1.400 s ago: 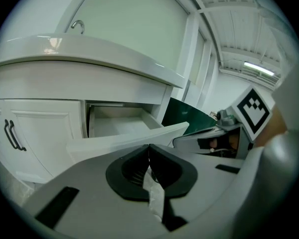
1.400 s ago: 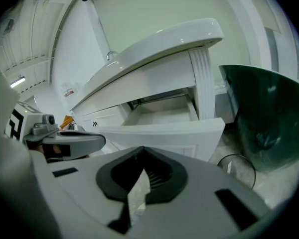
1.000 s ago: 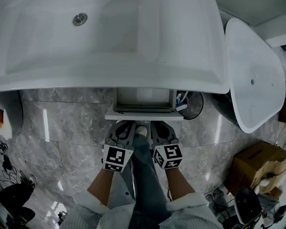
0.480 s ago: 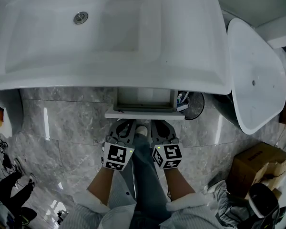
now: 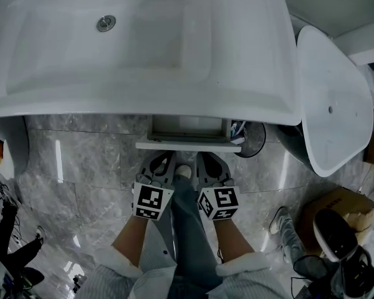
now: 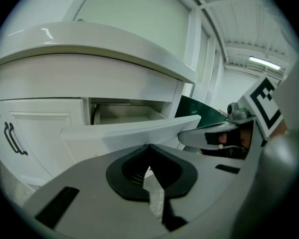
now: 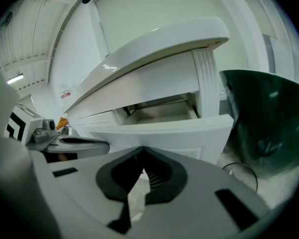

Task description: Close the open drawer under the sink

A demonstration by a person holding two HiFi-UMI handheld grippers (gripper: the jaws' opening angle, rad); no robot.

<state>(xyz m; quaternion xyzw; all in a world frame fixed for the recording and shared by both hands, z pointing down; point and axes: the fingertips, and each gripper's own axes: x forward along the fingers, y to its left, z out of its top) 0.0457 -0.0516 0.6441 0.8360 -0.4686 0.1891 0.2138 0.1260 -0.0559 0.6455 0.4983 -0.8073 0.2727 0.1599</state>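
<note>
Jutting forward below sink (image 5: 143, 42), drawer (image 5: 188, 146) open — front edge running left-right.

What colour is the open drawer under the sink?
White drawer, clearest in the right gripper view.

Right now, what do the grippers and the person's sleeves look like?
The left gripper and right gripper are grey with black ribbed pads, each carrying a white cube of black square markers. The sleeves are pale and striped, with white cuffs.
</note>
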